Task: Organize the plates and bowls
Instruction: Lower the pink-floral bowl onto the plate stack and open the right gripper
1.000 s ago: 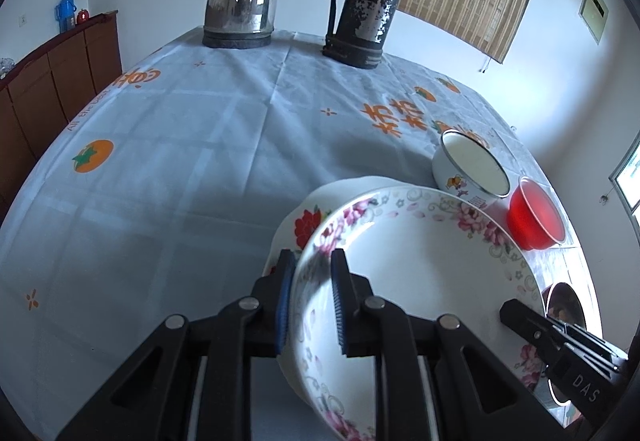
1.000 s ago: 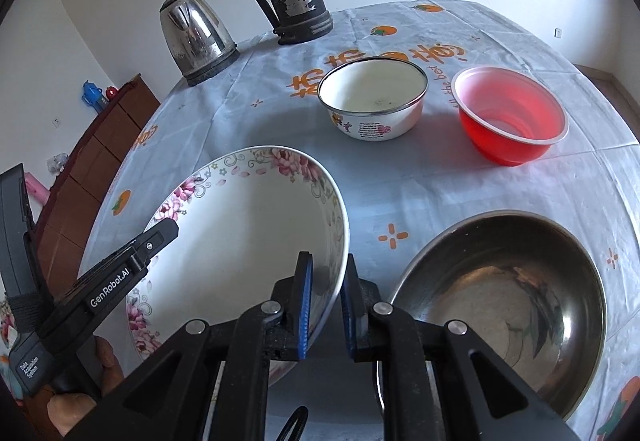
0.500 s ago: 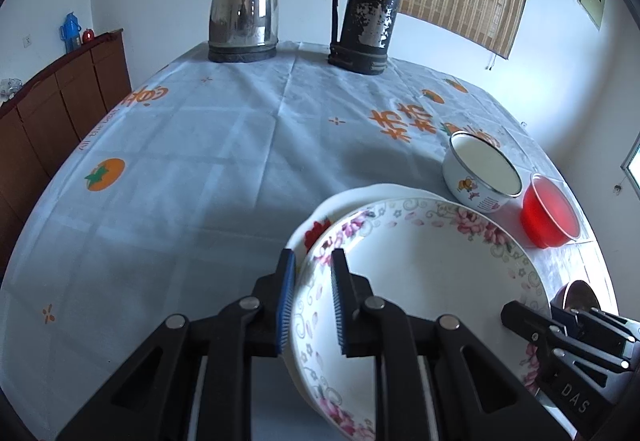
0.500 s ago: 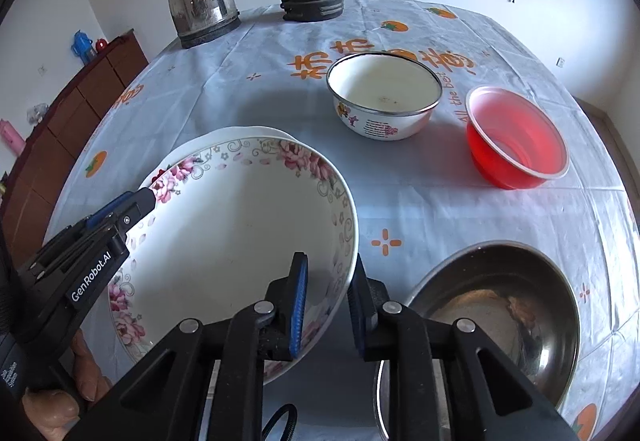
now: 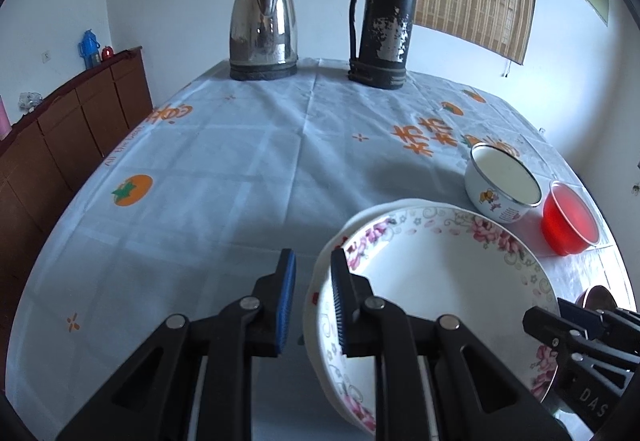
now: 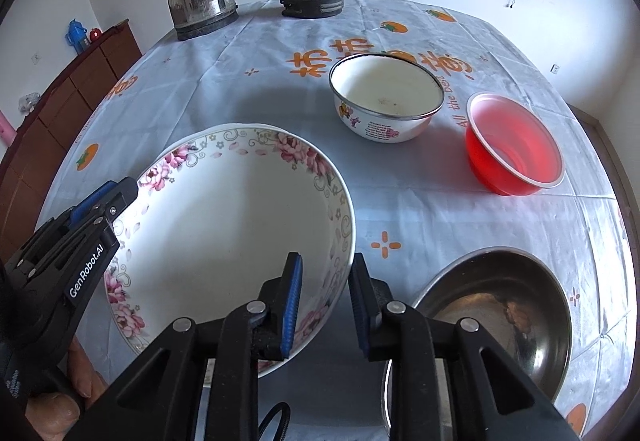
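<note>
1. On the tablecloth [image 6: 460,209], a floral bowl [image 6: 224,225] sits nested on a white plate [image 5: 384,207].
2. Left gripper [image 5: 312,305] straddles the bowl's rim, jaws narrow; whether the pads press it, I cannot tell.
3. Right gripper [image 6: 324,305] is opening, rim between its pads, untouched.
4. Beyond: enamel bowl [image 6: 386,101], red bowl [image 6: 514,145], steel bowl [image 6: 500,317].

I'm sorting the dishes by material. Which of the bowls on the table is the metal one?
The steel bowl, grey and reflective, lying closest to the camera beside the right tool. The floral bowl, enamel bowl and red bowl aren't bare metal.
</note>
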### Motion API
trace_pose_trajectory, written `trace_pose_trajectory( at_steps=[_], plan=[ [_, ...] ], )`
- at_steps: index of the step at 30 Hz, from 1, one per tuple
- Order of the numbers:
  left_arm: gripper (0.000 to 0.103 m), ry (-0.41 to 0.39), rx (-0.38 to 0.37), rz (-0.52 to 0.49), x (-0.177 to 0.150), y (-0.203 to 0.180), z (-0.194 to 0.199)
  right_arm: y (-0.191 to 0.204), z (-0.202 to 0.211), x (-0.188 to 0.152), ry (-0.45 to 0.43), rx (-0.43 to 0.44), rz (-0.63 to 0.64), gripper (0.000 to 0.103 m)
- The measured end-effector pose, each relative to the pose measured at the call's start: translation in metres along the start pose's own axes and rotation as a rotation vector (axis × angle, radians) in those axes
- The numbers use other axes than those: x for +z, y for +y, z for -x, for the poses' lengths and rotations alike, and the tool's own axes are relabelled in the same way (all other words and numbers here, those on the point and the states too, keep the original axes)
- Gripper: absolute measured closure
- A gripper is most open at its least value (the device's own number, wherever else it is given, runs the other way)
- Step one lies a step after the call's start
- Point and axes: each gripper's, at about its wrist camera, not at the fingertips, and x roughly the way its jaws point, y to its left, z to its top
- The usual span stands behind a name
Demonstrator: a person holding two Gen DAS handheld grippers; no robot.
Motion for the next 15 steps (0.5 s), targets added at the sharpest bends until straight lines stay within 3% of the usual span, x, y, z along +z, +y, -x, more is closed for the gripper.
trace_pose_trajectory(
  at_steps=[1, 3, 4, 5, 9, 11, 15],
  plan=[
    [0.084, -0.009, 0.002, 0.002, 0.001, 0.001, 0.002, -0.001, 0.003, 0.000, -0.013, 0.011, -0.008, 0.067],
    [0.061, -0.030, 0.013, 0.005, 0.001, 0.002, 0.006, -0.002, 0.009, -0.001, -0.045, 0.019, -0.022, 0.060],
    [0.039, -0.049, 0.025, 0.008, 0.001, 0.003, 0.009, -0.002, 0.014, -0.001, -0.071, 0.028, -0.028, 0.058],
    [0.027, -0.067, 0.034, 0.012, 0.001, 0.004, 0.012, -0.002, 0.018, -0.002, -0.094, 0.033, -0.030, 0.058],
    [0.018, -0.151, 0.069, -0.001, 0.000, 0.002, 0.031, -0.003, 0.031, -0.006, -0.176, 0.034, -0.036, 0.055],
    [0.005, -0.172, 0.091, -0.011, -0.001, 0.001, 0.037, -0.003, 0.034, -0.008, -0.202, 0.051, -0.044, 0.050],
    [0.003, -0.210, 0.121, -0.015, -0.007, 0.000, 0.047, -0.001, 0.046, -0.017, -0.287, 0.073, -0.039, 0.048]
  ],
)
